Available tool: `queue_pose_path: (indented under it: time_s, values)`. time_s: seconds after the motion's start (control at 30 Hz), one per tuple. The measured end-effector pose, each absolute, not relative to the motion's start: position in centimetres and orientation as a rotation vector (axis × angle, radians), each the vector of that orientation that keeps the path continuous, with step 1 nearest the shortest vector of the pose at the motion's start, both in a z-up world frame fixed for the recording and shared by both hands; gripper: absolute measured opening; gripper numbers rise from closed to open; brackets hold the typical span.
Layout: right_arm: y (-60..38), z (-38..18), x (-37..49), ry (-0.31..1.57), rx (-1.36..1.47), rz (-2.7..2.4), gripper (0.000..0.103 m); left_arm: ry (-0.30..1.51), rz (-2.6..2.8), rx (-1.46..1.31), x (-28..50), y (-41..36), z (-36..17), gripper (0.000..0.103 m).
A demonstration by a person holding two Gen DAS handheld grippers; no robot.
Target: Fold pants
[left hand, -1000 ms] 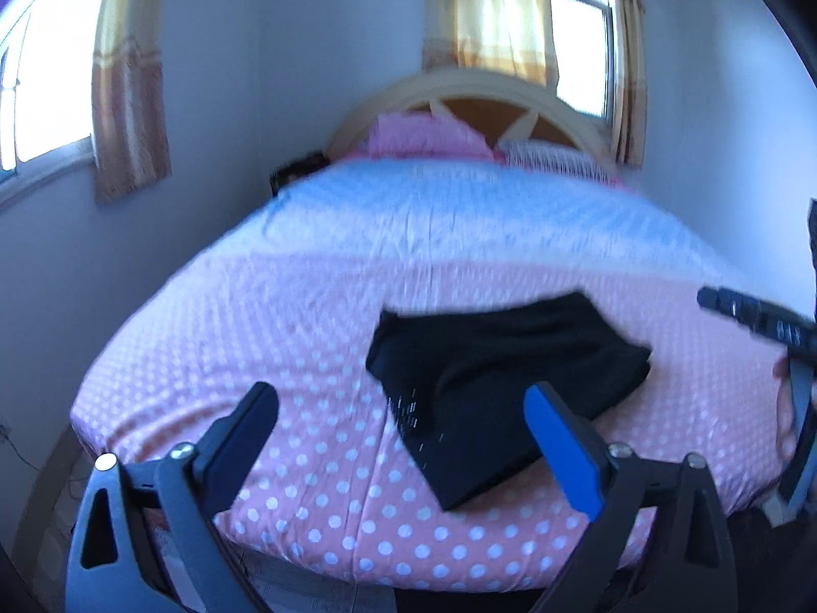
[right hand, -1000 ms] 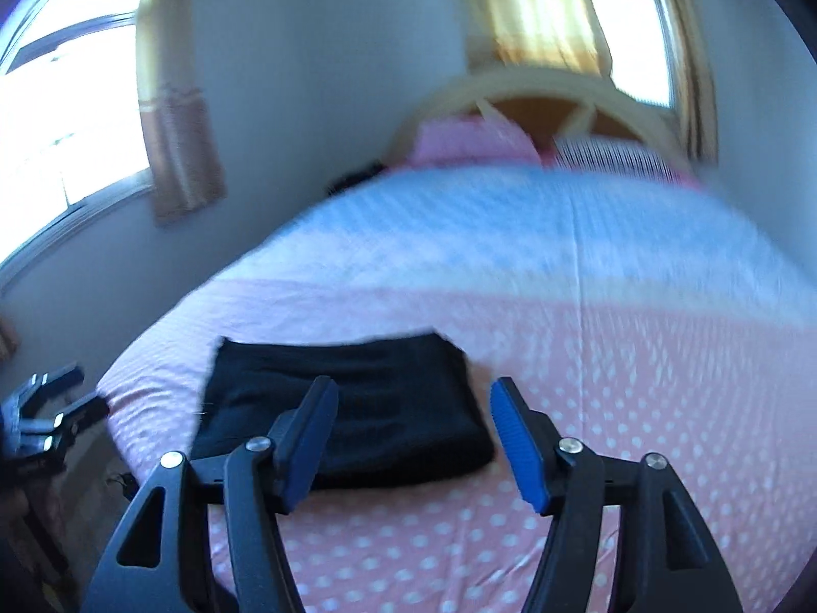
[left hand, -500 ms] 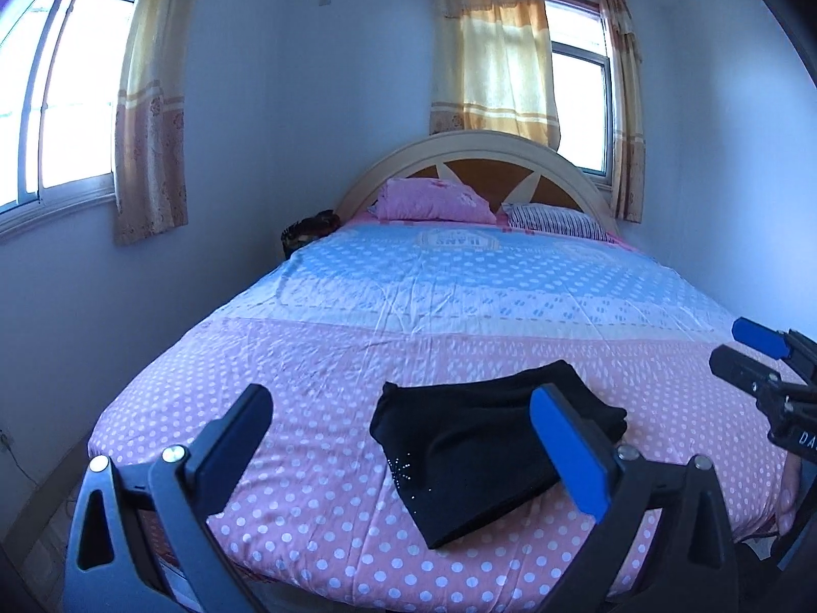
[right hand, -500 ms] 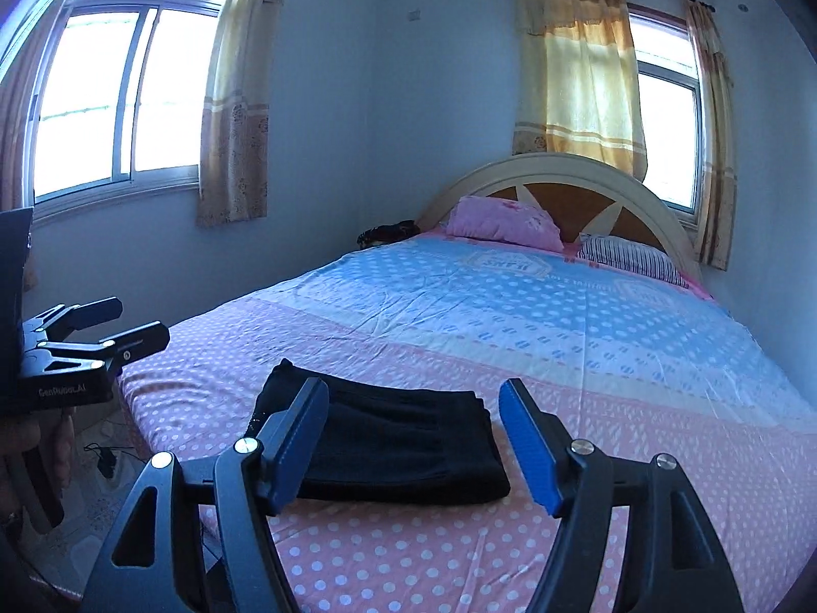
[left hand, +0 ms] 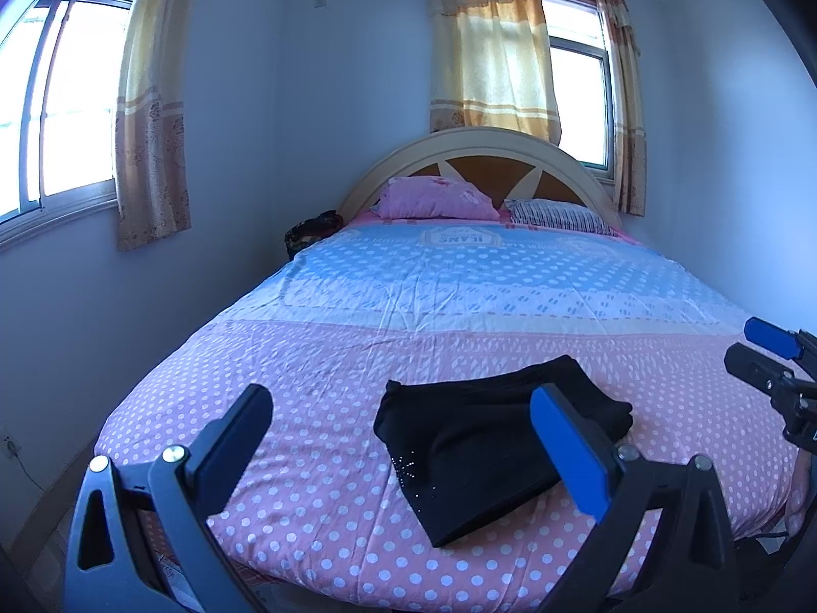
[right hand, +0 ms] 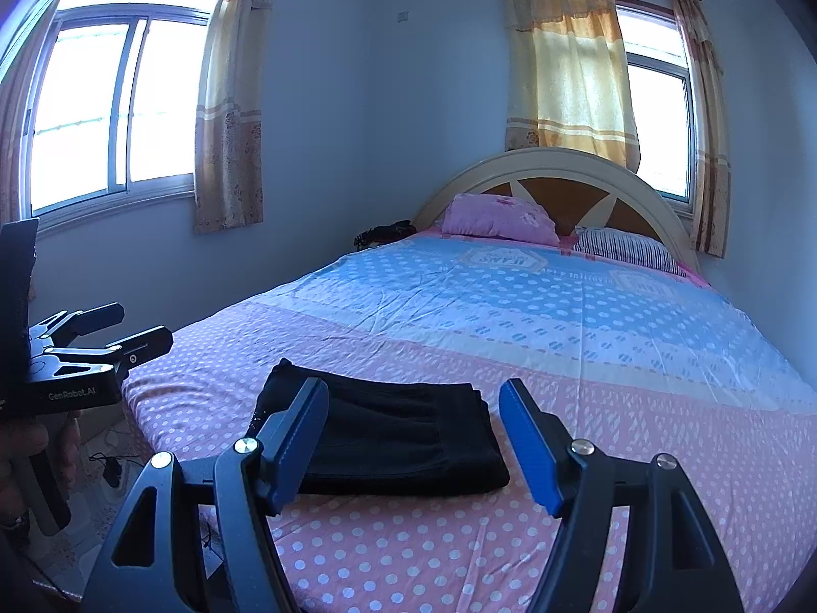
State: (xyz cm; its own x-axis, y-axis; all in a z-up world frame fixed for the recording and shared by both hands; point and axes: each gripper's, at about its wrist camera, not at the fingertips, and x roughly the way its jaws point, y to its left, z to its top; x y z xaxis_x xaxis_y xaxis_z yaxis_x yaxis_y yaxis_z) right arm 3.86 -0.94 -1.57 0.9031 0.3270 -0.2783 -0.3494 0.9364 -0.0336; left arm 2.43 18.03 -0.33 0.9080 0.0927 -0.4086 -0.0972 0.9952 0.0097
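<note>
So the pants [left hand: 490, 449] are lying near the foot edge of the bed [left hand: 459, 306], already down to a compact black rectangle, nowhere near the headboard end where the pink pillow [left hand: 439, 199] sits. Looks pretty much folded to me, maybe one tidy-up left at most.

Both grippers are held off the foot of the bed, above the mattress, touching nothing. The left gripper [left hand: 403, 439] has its jaws spread wide and empty, and the pants sit ahead of it and toward its right finger. The right gripper [right hand: 413, 434] is spread open and empty too, with the pants ahead and leaning toward its left finger. So the bundle sits basically between the two, neither pinching any cloth.

Long axis is the thing to watch: from the right wrist view the rectangle runs side to side along the foot edge, with the thick folded edge facing the camera. From the left view it's skewed, one corner pointing at the foot edge.

The right one seems a touch closer, hard to say for sure though.
</note>
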Motion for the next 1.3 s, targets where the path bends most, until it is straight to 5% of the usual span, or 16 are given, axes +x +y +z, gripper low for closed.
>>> queue_pose_path:
  time_s: [1.3]
  values:
    - [-0.86, -1.92, 3.32, 0.270, -0.069, 0.349, 0.071, 0.442, 0.093, 0.009, 2.88, 17.63, -0.66, 0.103]
